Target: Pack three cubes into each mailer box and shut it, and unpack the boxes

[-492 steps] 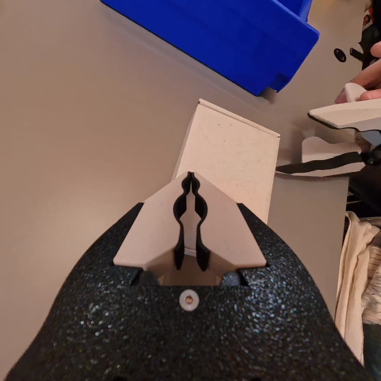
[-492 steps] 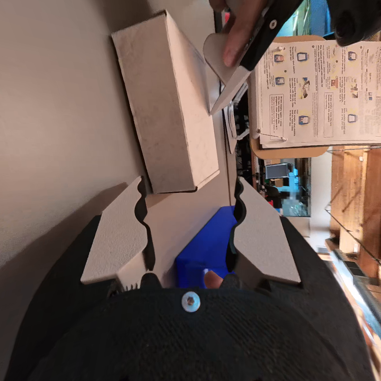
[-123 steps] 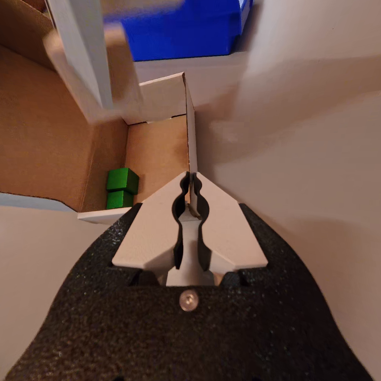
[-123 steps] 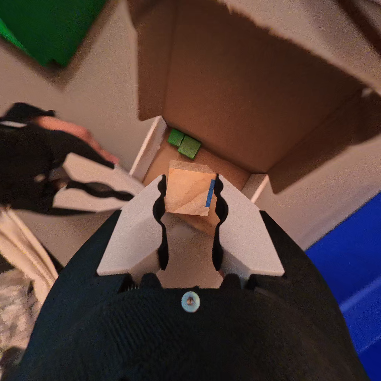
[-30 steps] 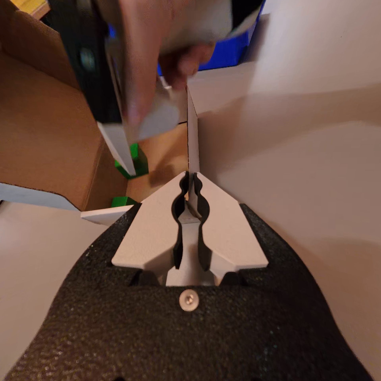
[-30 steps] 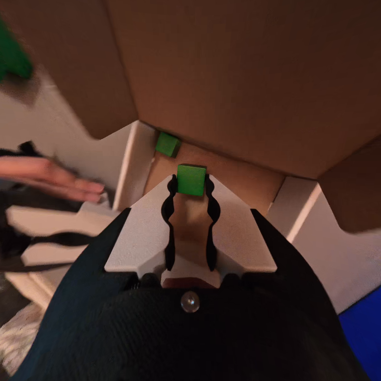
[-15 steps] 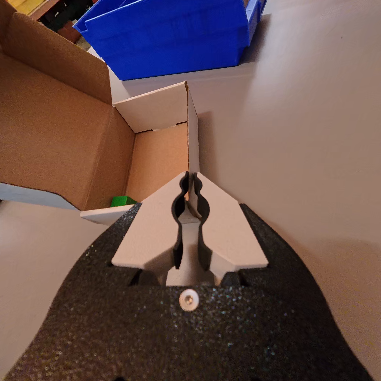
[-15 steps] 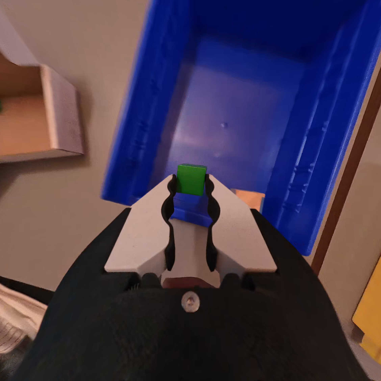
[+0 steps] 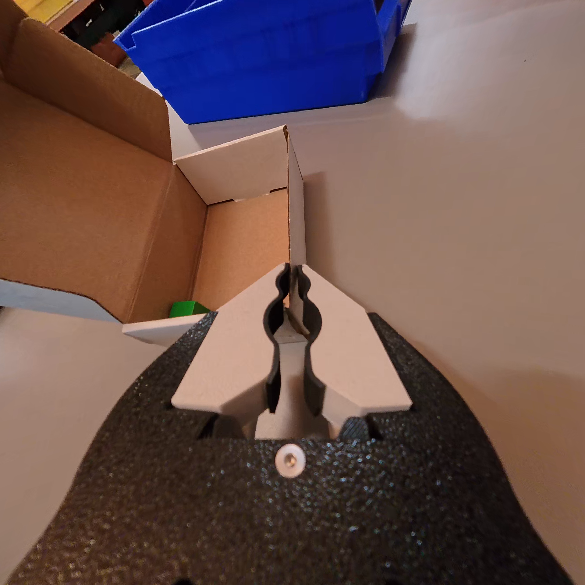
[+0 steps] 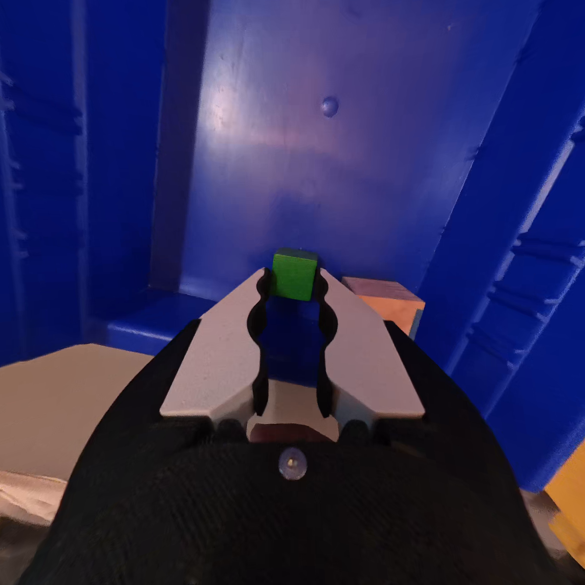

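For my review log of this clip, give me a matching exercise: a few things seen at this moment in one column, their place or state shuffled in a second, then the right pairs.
Things:
1. left gripper
2. right gripper
3. wooden cube
4. mailer box

States:
A. lying in the blue bin, beside the right fingers
B. open, with one green cube showing inside
C. shut on a green cube over the bin
D. shut on the box's side wall

Pairs: 1-D, 2-C, 3-A, 4-B
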Available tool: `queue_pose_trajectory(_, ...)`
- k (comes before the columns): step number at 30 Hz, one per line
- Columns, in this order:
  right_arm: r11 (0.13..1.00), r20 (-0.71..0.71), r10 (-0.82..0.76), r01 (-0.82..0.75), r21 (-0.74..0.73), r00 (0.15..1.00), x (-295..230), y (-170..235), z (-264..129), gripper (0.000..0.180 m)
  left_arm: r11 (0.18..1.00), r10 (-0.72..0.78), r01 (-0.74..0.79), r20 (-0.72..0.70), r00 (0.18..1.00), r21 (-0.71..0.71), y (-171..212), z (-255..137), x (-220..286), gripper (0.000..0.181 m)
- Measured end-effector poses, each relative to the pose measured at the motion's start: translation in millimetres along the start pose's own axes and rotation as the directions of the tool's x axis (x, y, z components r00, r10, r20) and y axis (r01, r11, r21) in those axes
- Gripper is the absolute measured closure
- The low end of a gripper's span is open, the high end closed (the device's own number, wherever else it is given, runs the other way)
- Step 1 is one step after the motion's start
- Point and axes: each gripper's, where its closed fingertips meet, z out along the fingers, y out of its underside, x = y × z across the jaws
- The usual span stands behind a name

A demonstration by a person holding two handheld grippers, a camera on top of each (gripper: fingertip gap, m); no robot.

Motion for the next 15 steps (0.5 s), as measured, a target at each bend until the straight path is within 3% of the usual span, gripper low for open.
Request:
queue_pose_trajectory(4, 1.000, -0.007, 0.001, -0.001, -0.003, 1.000, -0.9, -1.3, 0.6, 0.152, 1.000, 0.001, -0.001, 0.000, 1.000, 0.002, -0.1, -0.1, 0.0, 0.179)
queue_pose_trajectory(8, 1.000, 0.029, -0.009, 0.009, -0.006, 1.000, -11.6, 0.4, -5.0, 0.122, 1.000, -0.001, 0.001, 0.002, 1.000, 0.001, 0.0, -0.1, -0.1, 0.179)
queue_pose_trajectory(13, 0.973, 0.091, -0.079, 0.057, 0.224, 0.993, -67.7, -22.1, -66.0, 0.125, 1.000, -0.001, 0.001, 0.005, 1.000, 0.002, -0.1, -0.2, -0.2, 0.179)
queue_pose_trajectory(14, 0.959, 0.073, -0.129, 0.106, 0.261, 0.989, -84.4, -26.5, -78.0, 0.144, 1.000, -0.001, 0.000, 0.005, 1.000, 0.002, -0.1, -0.2, -0.3, 0.179)
queue_pose_trajectory(15, 0.943, 0.053, -0.199, 0.176, 0.283, 0.979, -103.4, -29.3, -87.3, 0.143, 1.000, 0.000, 0.000, 0.005, 1.000, 0.002, -0.2, -0.1, -0.3, 0.179)
